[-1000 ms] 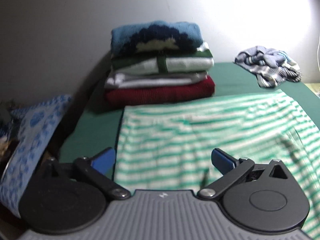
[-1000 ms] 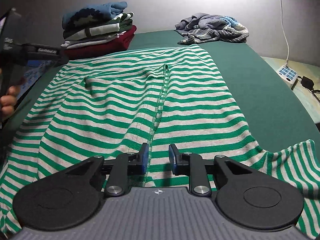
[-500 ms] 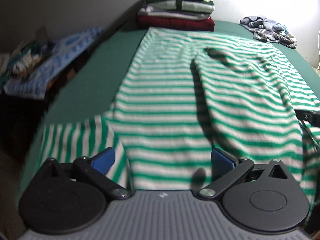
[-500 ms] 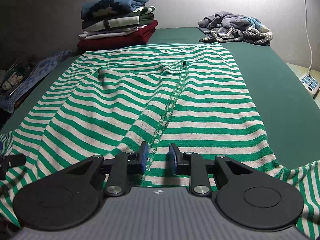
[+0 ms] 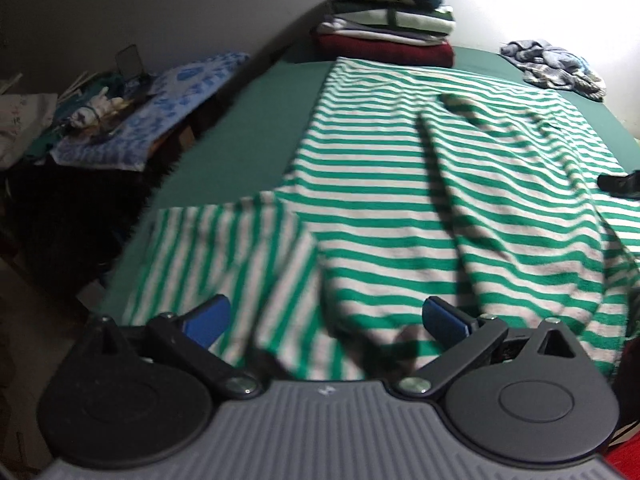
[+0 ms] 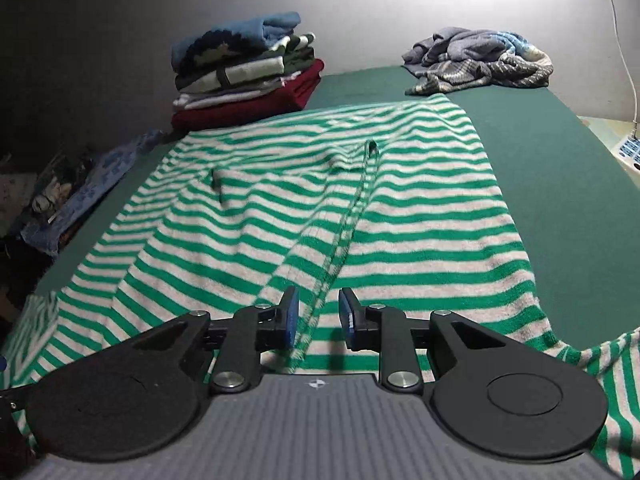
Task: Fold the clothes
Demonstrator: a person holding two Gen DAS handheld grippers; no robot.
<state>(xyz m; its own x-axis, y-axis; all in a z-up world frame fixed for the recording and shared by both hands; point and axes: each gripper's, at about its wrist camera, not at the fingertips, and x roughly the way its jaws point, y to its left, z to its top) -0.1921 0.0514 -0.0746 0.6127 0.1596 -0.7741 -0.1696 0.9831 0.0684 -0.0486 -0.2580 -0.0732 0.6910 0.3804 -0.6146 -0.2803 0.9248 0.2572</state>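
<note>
A green and white striped shirt [image 5: 400,184] lies spread on the green bed; it also shows in the right wrist view [image 6: 320,208], with a seam running down its middle. My left gripper [image 5: 326,318] is open wide, low over the shirt's near left part beside its left sleeve [image 5: 208,248]. My right gripper [image 6: 318,320] is open a little, its blue pads [image 6: 291,318] on either side of the seam at the near edge, holding nothing.
A stack of folded clothes [image 6: 244,68] stands at the far left of the bed [image 6: 560,168]. A crumpled grey and blue pile [image 6: 480,60] lies at the far right. A blue patterned cloth and clutter [image 5: 152,116] lie left of the bed. A power strip [image 6: 630,148] lies right.
My left gripper has pulled back from the folded stack to the shirt's near left part by the sleeve. My right gripper has stayed over the seam, shifting slightly.
</note>
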